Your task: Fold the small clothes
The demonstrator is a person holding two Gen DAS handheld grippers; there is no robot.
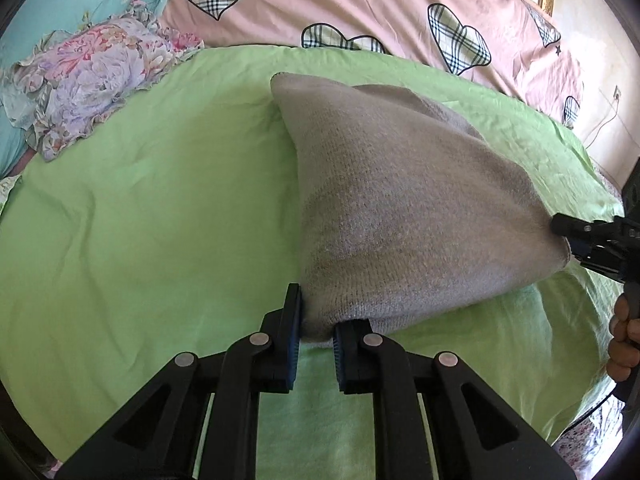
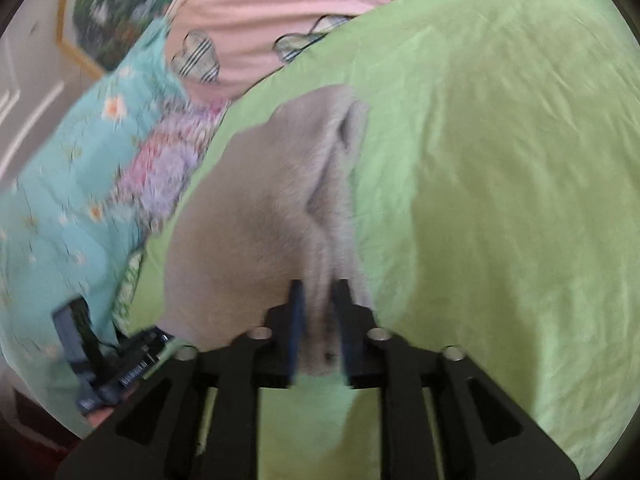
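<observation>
grey knit garment [image 1: 400, 216] pinched between left gripper [image 1: 317, 320] fingers, right gripper [image 2: 318, 312] likewise

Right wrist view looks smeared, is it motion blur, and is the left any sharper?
Right wrist view: streaked all over, grey knit garment and right tool soft, consistent with motion blur. Left wrist view: sharp, knit ribs readable on the garment, left tool crisp, green sheet evenly daylit, fisheye bending at edges.

Green sheet [image 1: 160, 208], heart-print quilt [image 1: 360, 4].

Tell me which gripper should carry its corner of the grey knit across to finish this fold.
Probably left. The left gripper pinches the grey knit with open green sheet beside it; the right gripper, also clamped, has a blurred view, so its placement is less certain.
</observation>
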